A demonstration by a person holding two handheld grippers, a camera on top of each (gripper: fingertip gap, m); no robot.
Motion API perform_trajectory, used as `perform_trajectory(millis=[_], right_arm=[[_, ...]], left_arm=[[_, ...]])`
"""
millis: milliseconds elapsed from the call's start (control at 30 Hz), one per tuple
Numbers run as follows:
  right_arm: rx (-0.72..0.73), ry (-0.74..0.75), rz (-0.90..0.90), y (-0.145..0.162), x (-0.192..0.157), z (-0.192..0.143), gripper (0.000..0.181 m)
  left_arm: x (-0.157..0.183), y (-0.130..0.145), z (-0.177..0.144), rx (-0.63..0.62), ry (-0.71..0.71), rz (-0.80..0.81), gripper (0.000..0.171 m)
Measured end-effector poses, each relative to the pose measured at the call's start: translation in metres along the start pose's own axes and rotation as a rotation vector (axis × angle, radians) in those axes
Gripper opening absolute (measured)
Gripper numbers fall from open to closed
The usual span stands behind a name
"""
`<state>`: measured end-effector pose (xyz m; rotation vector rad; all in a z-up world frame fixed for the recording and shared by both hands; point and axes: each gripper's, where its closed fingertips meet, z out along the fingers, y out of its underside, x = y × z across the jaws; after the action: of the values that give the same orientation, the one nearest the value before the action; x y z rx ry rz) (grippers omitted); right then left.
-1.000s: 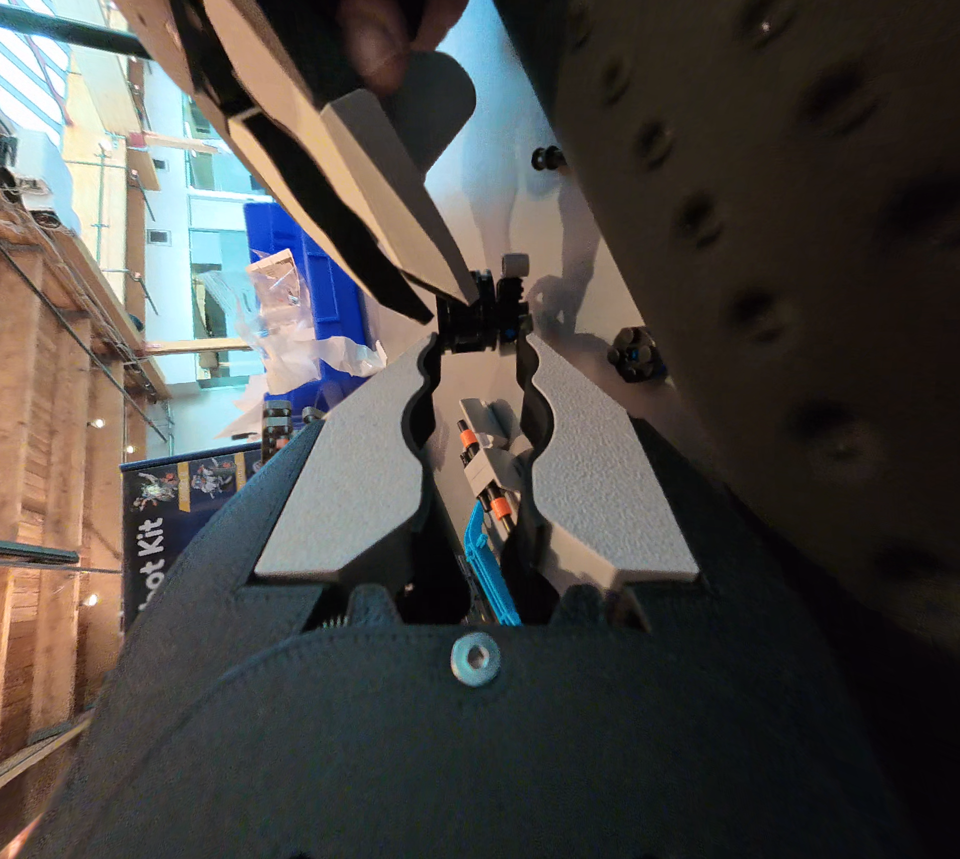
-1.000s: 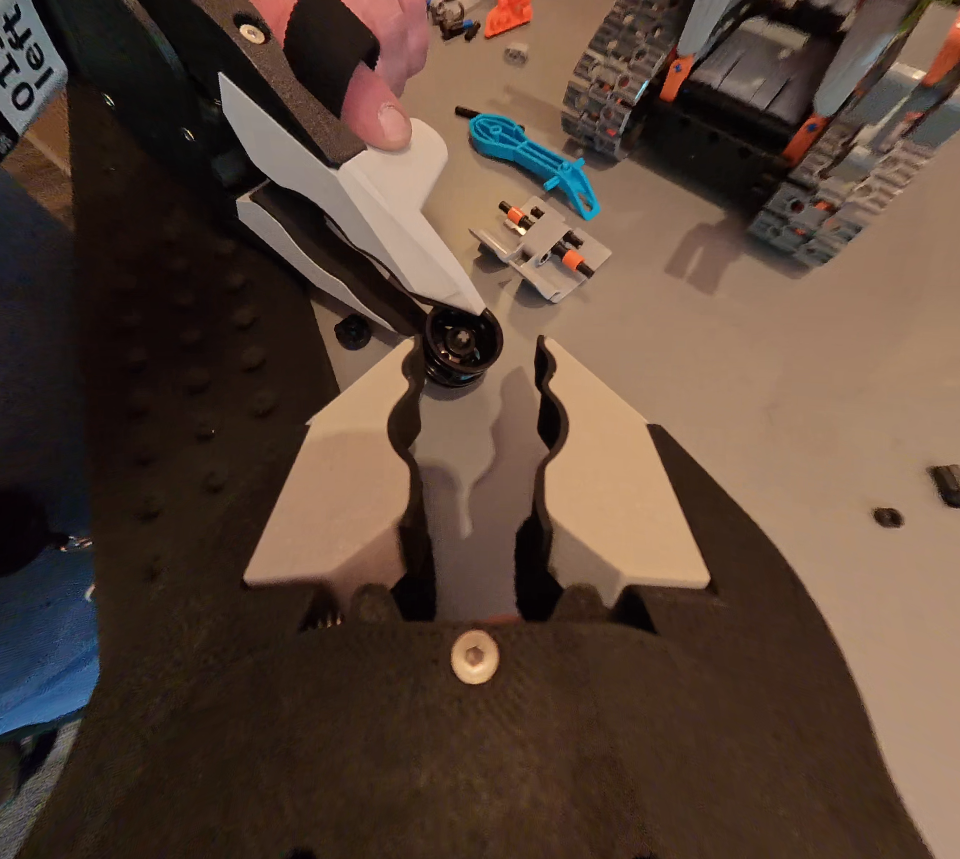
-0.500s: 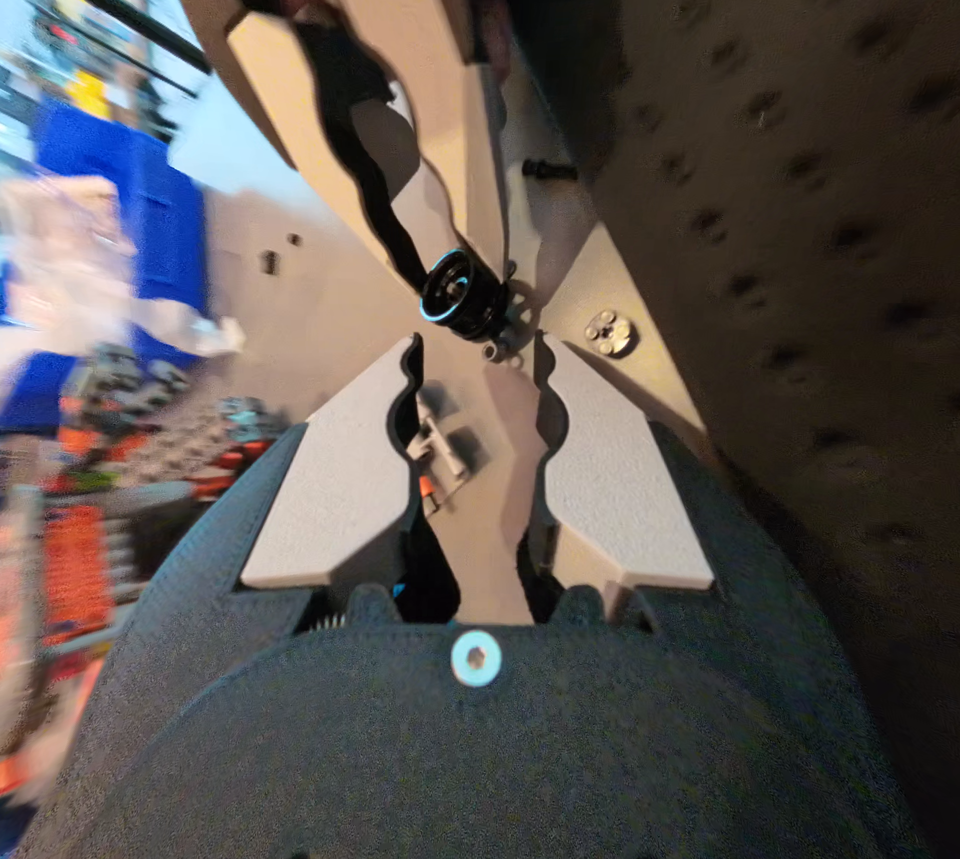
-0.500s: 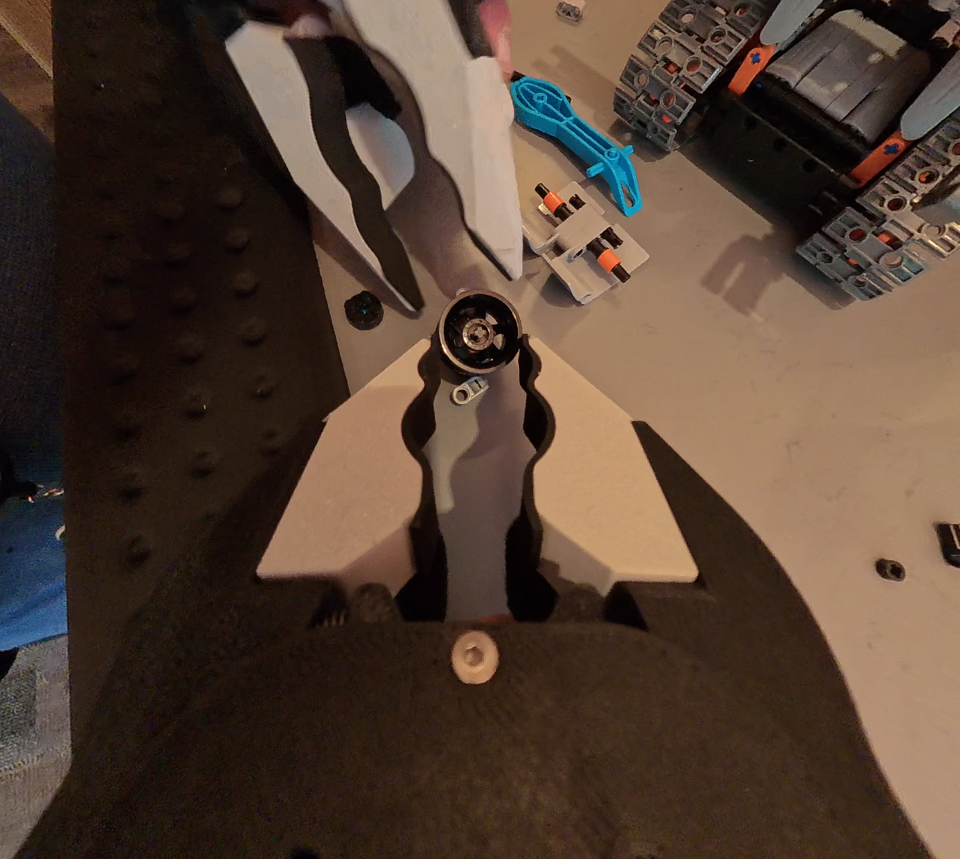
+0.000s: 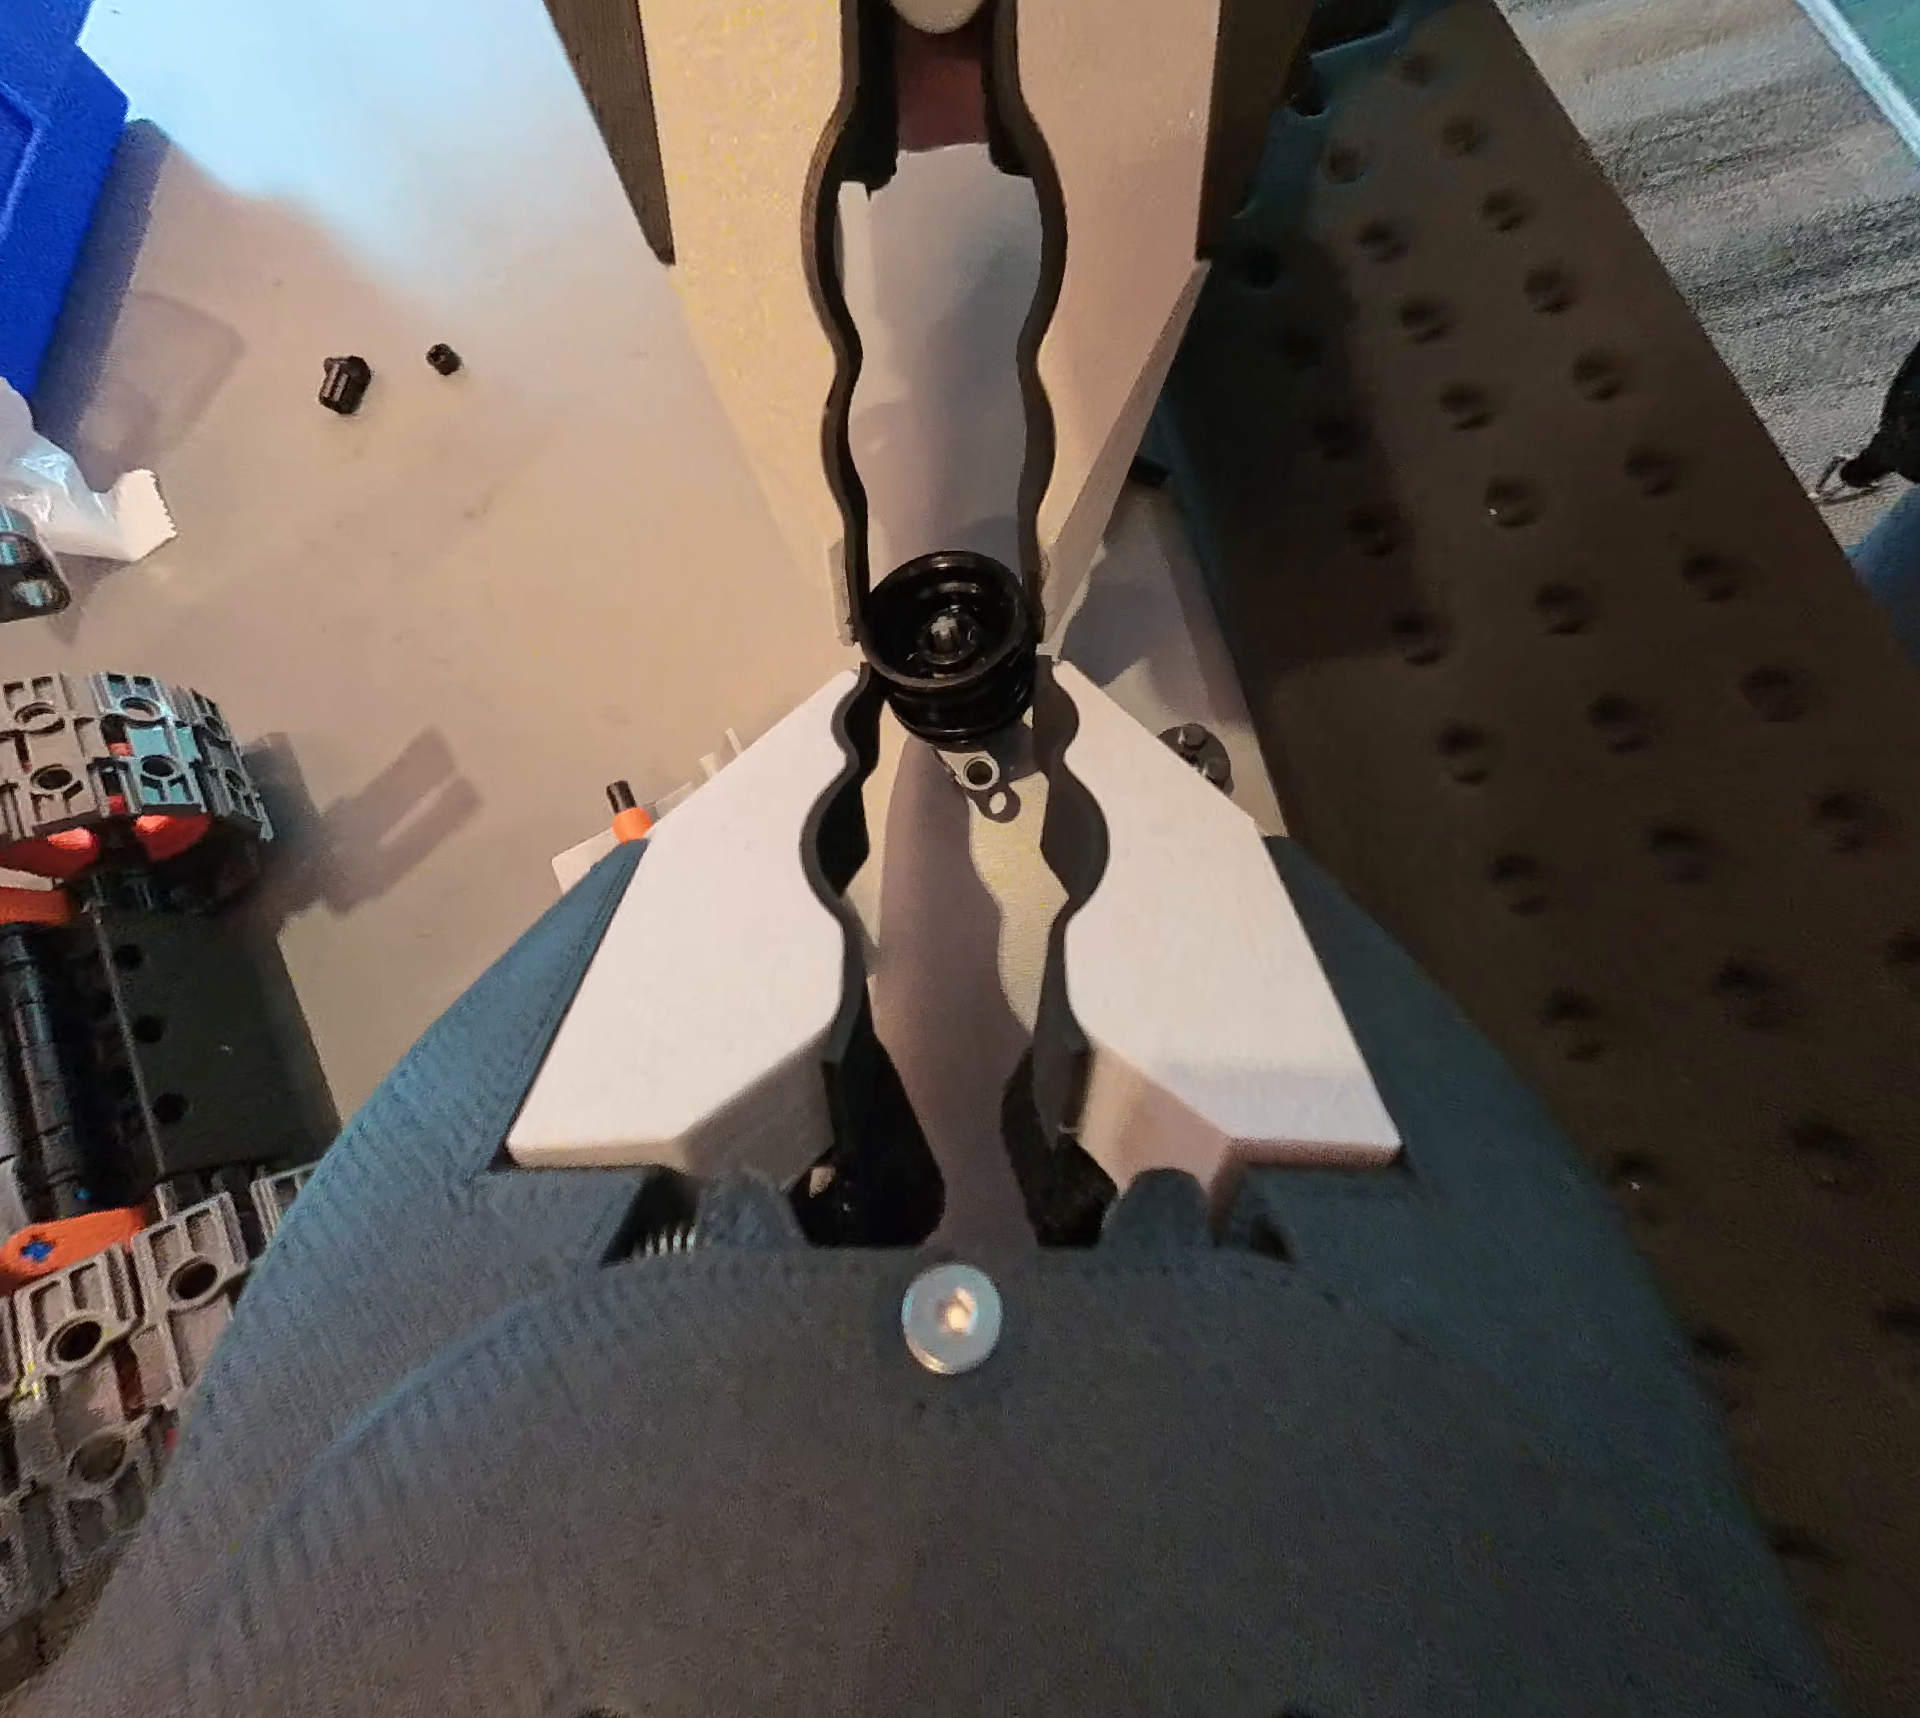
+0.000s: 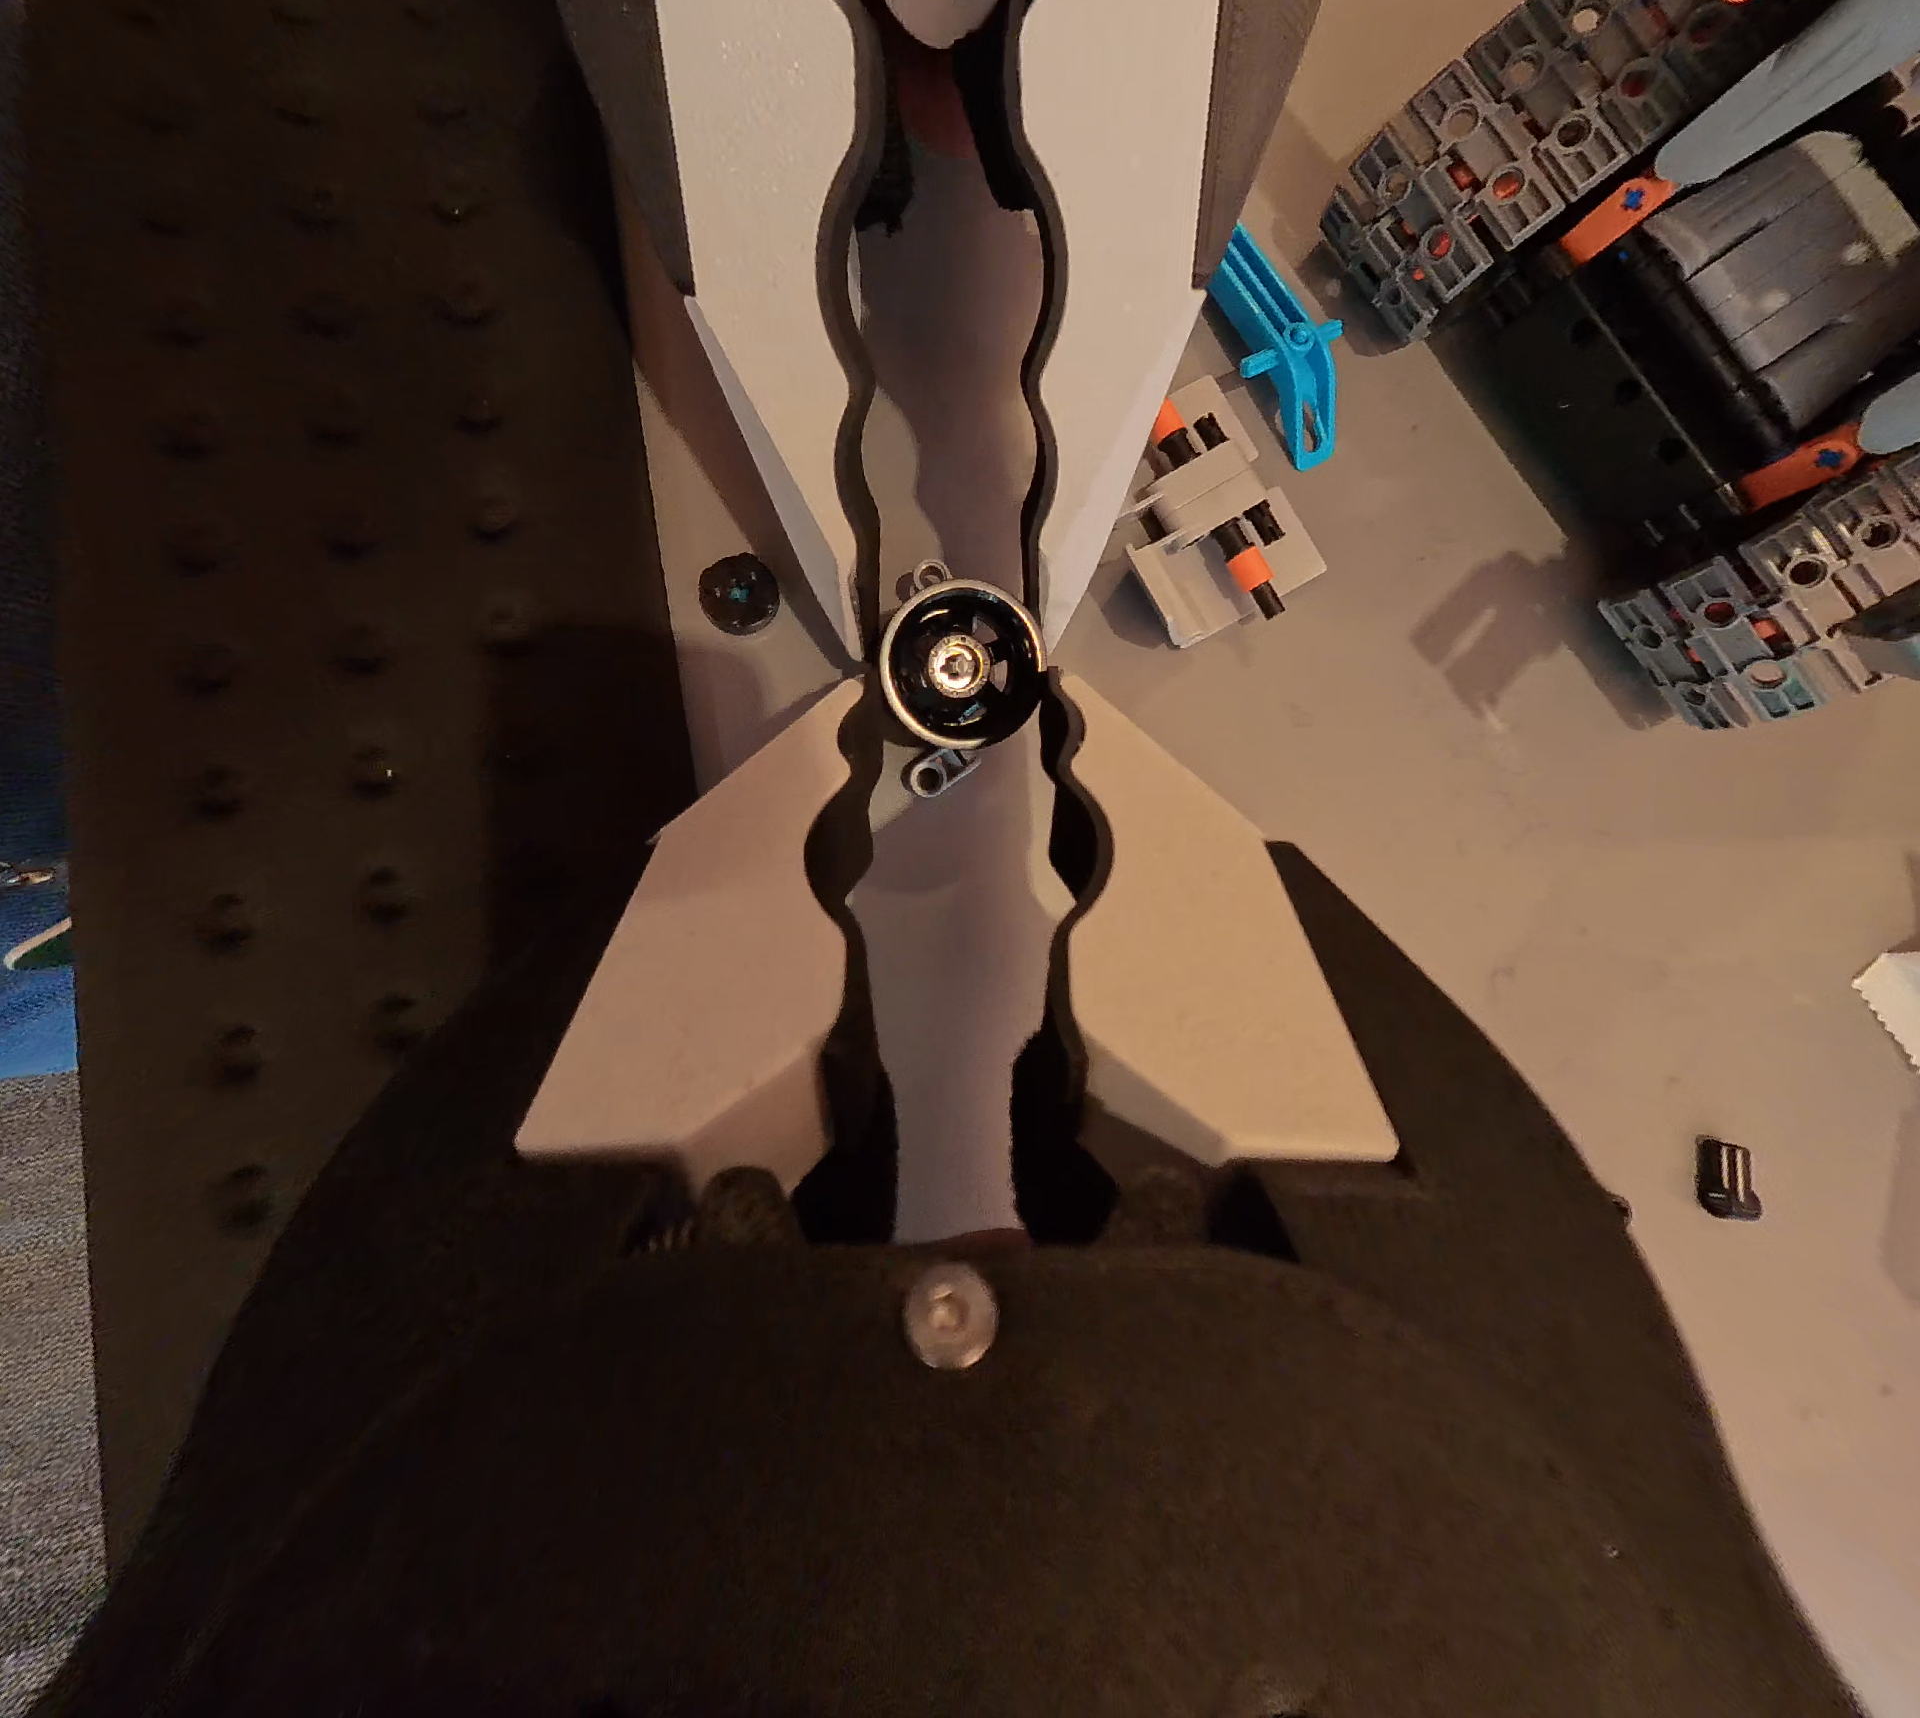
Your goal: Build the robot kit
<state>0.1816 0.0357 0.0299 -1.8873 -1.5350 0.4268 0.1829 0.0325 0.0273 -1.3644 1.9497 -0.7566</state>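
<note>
Two grippers meet tip to tip over grey tabletop (image 6: 1455,889). Small black round plastic wheel (image 6: 961,666) sits between them. Left gripper (image 5: 951,712) and right gripper (image 6: 954,712) both narrow, jaws pinching wheel. Grey tracked toy (image 6: 1714,318) off to side of wheel.

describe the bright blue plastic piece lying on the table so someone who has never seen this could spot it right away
Start at the big tracked model of grey, black and orange bricks on the grey table. Just beside its nearest track lies the blue piece, flat, long and thin, with a small crossbar. It is the only bright blue part; the grey plate with orange pins next to it is blocky.
</note>
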Motion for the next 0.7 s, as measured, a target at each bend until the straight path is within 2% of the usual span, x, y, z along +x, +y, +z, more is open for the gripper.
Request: perform_trajectory(millis=[33, 133, 200, 300, 400, 533, 700], right_arm=[[0.000, 0.008, 0.001, 0.000, 0.001, 0.000, 0.028], [-0.014, 0.069, 0.055, 0.003, 0.011, -0.007, 0.050], [0.019, 0.112, 0.085, 0.001, 0.013, -0.022, 0.043], [0.074, 0.033, 0.087, -0.014, -0.012, -0.030, 0.027], [0.002, -0.038, 0.058, -0.016, -0.034, -0.009, 0.025], [-0.031, -0.115, 0.078, -0.013, -0.041, 0.010, 0.025], [-0.065, -0.202, 0.084, -0.010, -0.046, 0.021, 0.011]], left_arm=[[-0.001, 0.000, 0.000, 0.002, -0.002, -0.006, 0.027], [-0.009, 0.002, -0.001, -0.007, -0.034, 0.000, 0.026], [-0.015, 0.004, -0.001, -0.017, -0.069, 0.009, 0.026], [-0.018, 0.005, -0.002, -0.021, -0.068, -0.002, 0.026], [-0.020, 0.004, -0.001, -0.018, -0.060, -0.010, 0.026], [-0.020, 0.005, -0.001, -0.012, -0.059, -0.013, 0.026], [-0.020, 0.005, -0.001, -0.009, -0.048, -0.025, 0.026]])
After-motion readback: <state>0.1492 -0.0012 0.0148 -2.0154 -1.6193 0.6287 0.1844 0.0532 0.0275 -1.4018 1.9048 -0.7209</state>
